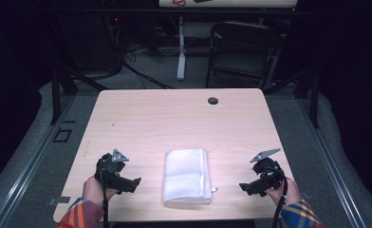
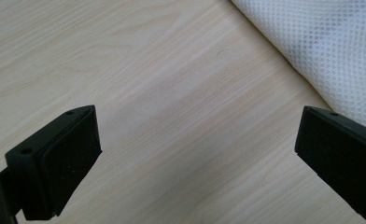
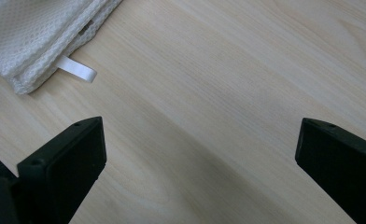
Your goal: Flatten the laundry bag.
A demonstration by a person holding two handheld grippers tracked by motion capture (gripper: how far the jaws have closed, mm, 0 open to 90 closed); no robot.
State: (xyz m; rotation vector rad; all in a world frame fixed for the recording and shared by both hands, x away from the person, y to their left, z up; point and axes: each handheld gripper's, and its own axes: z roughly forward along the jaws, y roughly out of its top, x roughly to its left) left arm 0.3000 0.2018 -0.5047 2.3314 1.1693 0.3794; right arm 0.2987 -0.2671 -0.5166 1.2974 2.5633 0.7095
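A white folded towel point(image 1: 186, 176) lies flat near the table's front edge, midway between my hands. My left gripper point(image 1: 133, 184) rests low over the wood to the towel's left, jaws wide apart and empty; the towel's waffle weave point(image 2: 330, 51) fills the upper right of the left gripper view. My right gripper point(image 1: 246, 188) sits to the towel's right, also open with bare wood between its jaws. The right gripper view has the towel's corner point(image 3: 36, 37) at upper left, with a small white hanging loop point(image 3: 78, 70) sticking out.
The light wooden table point(image 1: 174, 118) has a dark round cable grommet point(image 1: 213, 100) near its far edge. Behind the table stand a black folding chair point(image 1: 243, 47) and a white desk leg point(image 1: 181, 47). Black frame posts flank both sides.
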